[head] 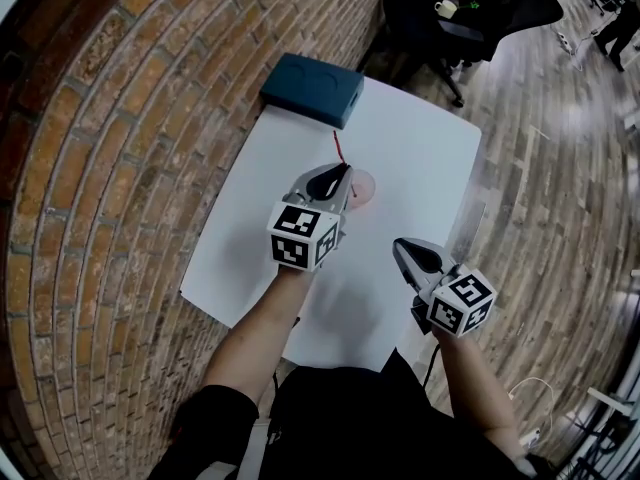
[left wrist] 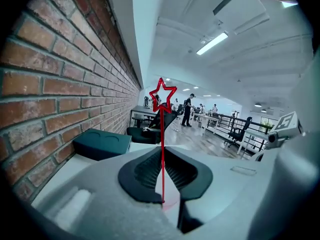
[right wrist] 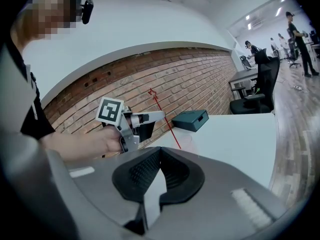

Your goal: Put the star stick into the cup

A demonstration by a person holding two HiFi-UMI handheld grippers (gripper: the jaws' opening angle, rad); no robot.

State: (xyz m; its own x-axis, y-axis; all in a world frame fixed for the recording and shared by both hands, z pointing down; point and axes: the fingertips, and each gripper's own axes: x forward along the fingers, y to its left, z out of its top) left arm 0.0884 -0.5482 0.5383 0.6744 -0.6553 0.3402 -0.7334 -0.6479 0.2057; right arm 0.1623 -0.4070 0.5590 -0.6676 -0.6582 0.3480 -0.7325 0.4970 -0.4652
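The red star stick (left wrist: 162,134) stands upright between the jaws of my left gripper (left wrist: 161,151), which is shut on its thin stem. Its star (left wrist: 163,92) points up. In the head view my left gripper (head: 343,173) hovers over the middle of the white table (head: 420,148), right beside a pale pink see-through cup (head: 361,187). The stick's lower end (right wrist: 179,146) reaches down to the cup (right wrist: 189,141); I cannot tell whether it is inside. My right gripper (head: 401,244) hangs nearer the table's front right, shut and empty (right wrist: 160,151).
A dark teal box (head: 312,88) lies at the table's far edge against the brick wall (head: 120,168). A black office chair (head: 440,23) stands beyond the table. People move about in the open office far behind (left wrist: 189,109).
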